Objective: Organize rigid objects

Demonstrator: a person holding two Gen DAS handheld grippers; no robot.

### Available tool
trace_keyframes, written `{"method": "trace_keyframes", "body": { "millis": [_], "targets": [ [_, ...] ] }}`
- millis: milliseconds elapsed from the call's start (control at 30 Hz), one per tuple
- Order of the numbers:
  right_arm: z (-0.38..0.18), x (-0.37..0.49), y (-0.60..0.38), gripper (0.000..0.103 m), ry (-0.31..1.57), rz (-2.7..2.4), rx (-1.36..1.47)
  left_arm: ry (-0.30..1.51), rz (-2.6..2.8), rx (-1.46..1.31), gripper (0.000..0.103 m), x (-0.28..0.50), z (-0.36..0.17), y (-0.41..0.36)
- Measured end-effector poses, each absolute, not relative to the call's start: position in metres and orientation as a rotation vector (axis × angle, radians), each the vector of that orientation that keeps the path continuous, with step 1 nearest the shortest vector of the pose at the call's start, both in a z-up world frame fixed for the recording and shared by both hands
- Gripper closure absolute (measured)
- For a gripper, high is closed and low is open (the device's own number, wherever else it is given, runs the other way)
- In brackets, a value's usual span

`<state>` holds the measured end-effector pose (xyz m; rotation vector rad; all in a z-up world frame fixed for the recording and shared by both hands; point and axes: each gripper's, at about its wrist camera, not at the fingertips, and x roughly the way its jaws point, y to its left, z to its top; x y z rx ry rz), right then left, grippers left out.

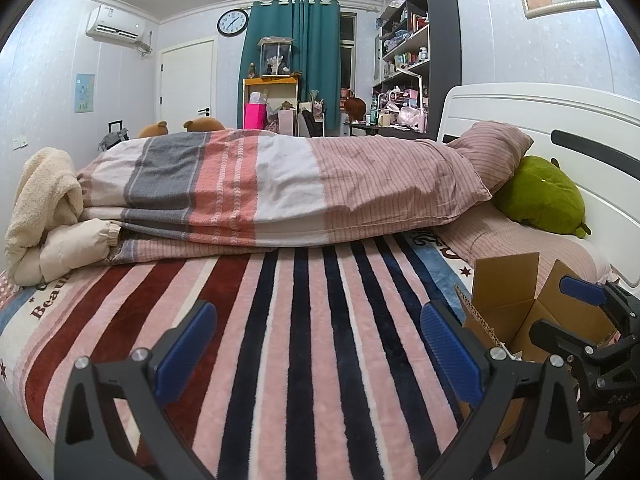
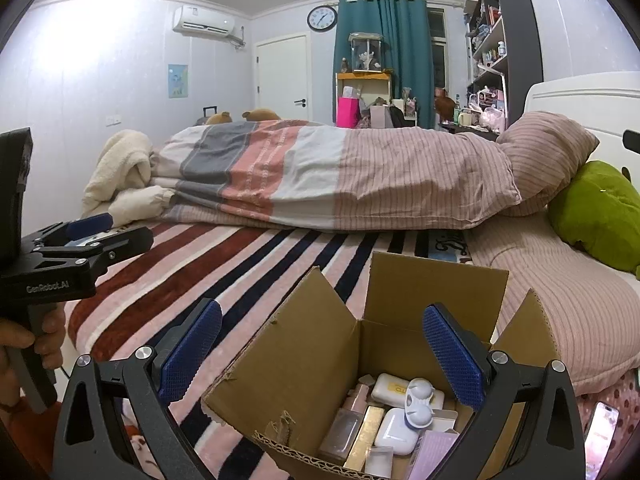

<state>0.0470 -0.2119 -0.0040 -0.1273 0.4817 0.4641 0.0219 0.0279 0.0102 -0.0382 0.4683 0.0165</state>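
Gaping empty, both the left gripper [image 1: 318, 344] and right gripper [image 2: 322, 352] are hovering; the box [image 2: 308, 344] is running off-frame, its items [image 2: 394, 420] half hidden.

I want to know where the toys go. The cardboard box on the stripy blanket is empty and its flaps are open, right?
Not quite. The cardboard box sits on the stripy blanket with its flaps open, but it is not empty: the right wrist view shows small items inside, including a white case and a gold bar-shaped box.

Home bedroom: bed [image 1: 320, 320], quilt [image 1: 280, 184], curtain [image 1: 296, 52], cluttered shelves [image 1: 416, 40].
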Motion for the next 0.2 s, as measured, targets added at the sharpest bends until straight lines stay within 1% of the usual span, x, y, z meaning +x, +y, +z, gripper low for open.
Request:
{"method": "trace_keyframes", "body": {
  "millis": [200],
  "targets": [
    [-0.0036, 0.0469, -0.2115, 0.002, 0.48, 0.464, -0.128, 0.469, 0.019, -0.04, 0.002, 0.022, 0.0102, 0.028]
  ]
}}
